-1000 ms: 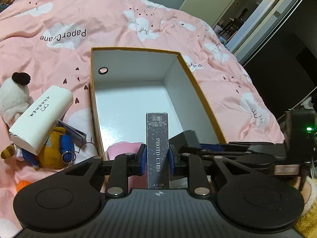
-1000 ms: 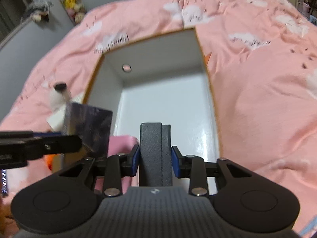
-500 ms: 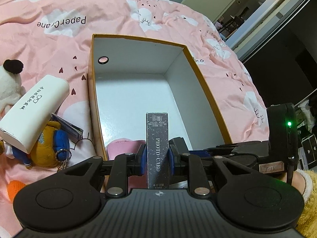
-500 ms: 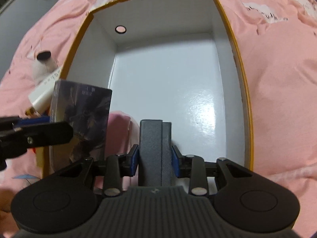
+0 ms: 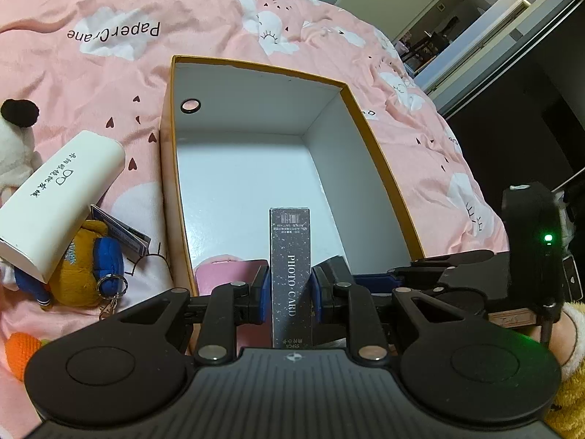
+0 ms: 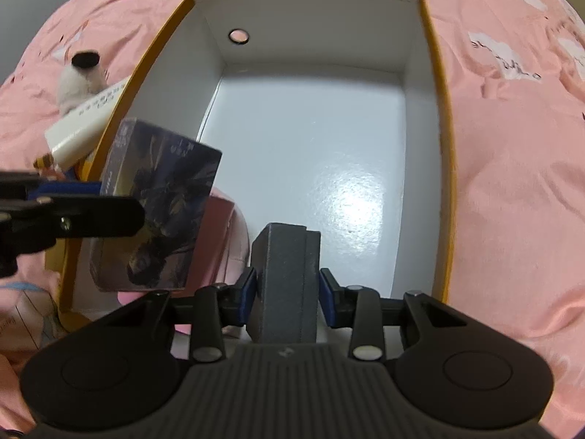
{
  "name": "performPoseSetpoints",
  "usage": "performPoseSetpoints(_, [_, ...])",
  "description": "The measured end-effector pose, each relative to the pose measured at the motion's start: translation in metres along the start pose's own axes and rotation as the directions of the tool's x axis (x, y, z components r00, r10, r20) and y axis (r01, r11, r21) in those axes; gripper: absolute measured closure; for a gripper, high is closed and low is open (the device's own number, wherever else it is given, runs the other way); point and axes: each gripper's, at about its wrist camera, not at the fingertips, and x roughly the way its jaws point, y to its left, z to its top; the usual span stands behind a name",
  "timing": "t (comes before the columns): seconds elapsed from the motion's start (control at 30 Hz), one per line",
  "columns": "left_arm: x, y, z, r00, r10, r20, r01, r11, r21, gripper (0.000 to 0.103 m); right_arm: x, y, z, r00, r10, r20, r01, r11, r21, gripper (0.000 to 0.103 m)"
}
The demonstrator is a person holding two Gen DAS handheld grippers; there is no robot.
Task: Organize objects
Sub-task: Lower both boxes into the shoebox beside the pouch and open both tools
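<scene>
An open cardboard box point(image 5: 373, 142) with white inside and an orange rim lies on the pink bedspread. My left gripper point(image 5: 290, 285) is shut on a dark, upright "PHOTO CARD" box point(image 5: 290, 256), held over the near left corner; its printed face point(image 6: 161, 212) shows in the right wrist view. My right gripper point(image 6: 287, 289) points steeply down into the cardboard box point(image 6: 442, 146) with a grey box point(image 6: 285, 263) between its blue pads. Its jaws are opening, though the pads still sit against the grey box's sides. A pink item point(image 6: 223, 226) lies in the near left corner.
Left of the cardboard box lie a white case with black writing point(image 5: 62, 197), a yellow and blue plush keychain point(image 5: 80, 270), a white plush with a black tip point(image 5: 14, 139) and an orange thing point(image 5: 22, 351). A yellow sleeve point(image 5: 570, 329) shows at right.
The right gripper has tipped downward and come lower over the cardboard box with the grey box, and its pads stand slightly wider. The left gripper has hardly moved.
</scene>
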Motion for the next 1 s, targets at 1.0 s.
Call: performPoseSetpoints(1.0, [0.081, -0.015, -0.007, 0.963, 0.025, -0.268, -0.076, 0.980, -0.182, 0.076, -0.011, 0.004, -0.011, 0.996, -0.084, 0.008, 0.084, 0.996, -0.036, 0.068])
